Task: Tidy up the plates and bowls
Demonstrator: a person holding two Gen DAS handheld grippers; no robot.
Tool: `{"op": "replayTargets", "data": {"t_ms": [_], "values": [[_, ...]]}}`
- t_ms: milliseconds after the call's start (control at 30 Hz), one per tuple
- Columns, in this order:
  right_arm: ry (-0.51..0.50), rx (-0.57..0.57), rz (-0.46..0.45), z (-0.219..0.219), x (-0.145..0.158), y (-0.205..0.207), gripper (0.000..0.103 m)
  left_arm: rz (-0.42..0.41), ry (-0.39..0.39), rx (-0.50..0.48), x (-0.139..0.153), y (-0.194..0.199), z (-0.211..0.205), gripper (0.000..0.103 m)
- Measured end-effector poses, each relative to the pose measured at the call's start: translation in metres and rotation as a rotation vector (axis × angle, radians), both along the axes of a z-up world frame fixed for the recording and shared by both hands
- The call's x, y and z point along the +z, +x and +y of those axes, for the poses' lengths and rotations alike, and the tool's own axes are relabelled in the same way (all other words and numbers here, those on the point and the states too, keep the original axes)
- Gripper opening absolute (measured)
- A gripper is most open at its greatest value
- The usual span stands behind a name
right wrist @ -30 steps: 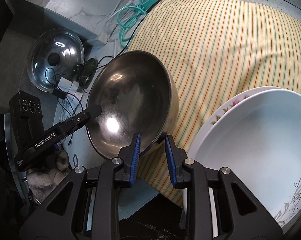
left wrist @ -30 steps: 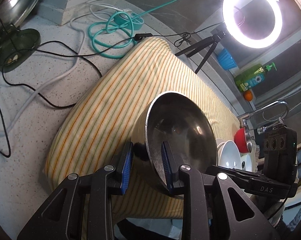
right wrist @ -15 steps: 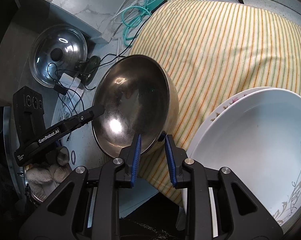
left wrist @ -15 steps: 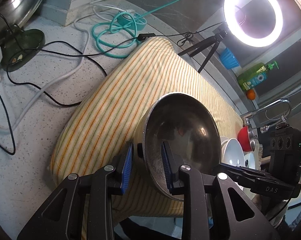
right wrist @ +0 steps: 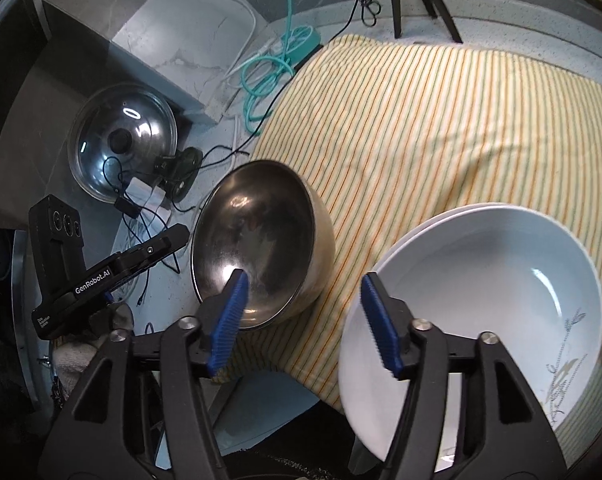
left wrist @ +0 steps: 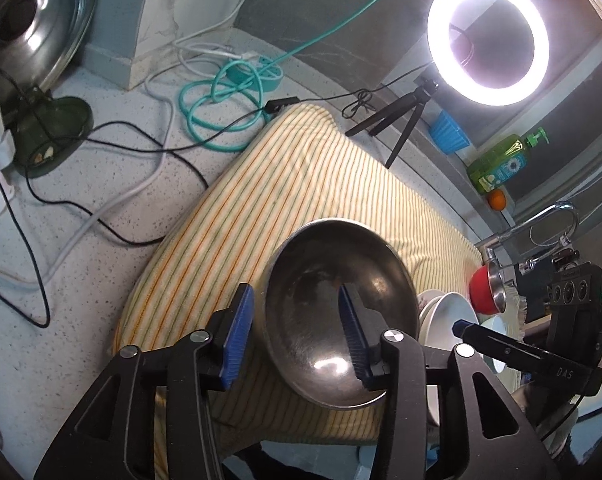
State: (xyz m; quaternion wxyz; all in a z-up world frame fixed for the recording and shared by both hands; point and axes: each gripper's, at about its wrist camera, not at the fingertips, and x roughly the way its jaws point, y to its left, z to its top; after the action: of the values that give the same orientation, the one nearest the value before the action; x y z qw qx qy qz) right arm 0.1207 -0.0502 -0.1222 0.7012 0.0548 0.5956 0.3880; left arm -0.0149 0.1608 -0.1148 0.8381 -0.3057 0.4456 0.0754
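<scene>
A steel bowl (left wrist: 337, 312) rests tilted on the striped yellow cloth (left wrist: 301, 184); it also shows in the right wrist view (right wrist: 261, 240). My left gripper (left wrist: 297, 340) is open, its jaws on either side of the bowl's near rim. My right gripper (right wrist: 305, 320) is open, its left jaw over the bowl's rim, its right jaw in front of a stack of white plates (right wrist: 481, 300). The white plates (left wrist: 441, 316) sit just right of the bowl in the left wrist view.
A ring light on a tripod (left wrist: 487, 36), coiled teal cable (left wrist: 225, 96) and black and white cords (left wrist: 101, 184) lie on the counter. A pot lid (right wrist: 121, 152) leans at left. A red bowl (left wrist: 483, 292), faucet (left wrist: 541, 224) and soap bottle (left wrist: 501, 160) stand at right.
Both grippers have opened and let go of the steel bowl's rim. The bowl has come down onto the cloth near its front left edge.
</scene>
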Motion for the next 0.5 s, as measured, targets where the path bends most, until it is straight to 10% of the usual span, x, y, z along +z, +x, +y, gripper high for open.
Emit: {"op": "replayTargets", "data": {"t_ms": [500], "values": [[0.006,-0.206,-0.099,-0.100,0.034,0.024,0.070,-0.087,0.025,-0.133,0.029,0.040,-0.057,0.045]]}}
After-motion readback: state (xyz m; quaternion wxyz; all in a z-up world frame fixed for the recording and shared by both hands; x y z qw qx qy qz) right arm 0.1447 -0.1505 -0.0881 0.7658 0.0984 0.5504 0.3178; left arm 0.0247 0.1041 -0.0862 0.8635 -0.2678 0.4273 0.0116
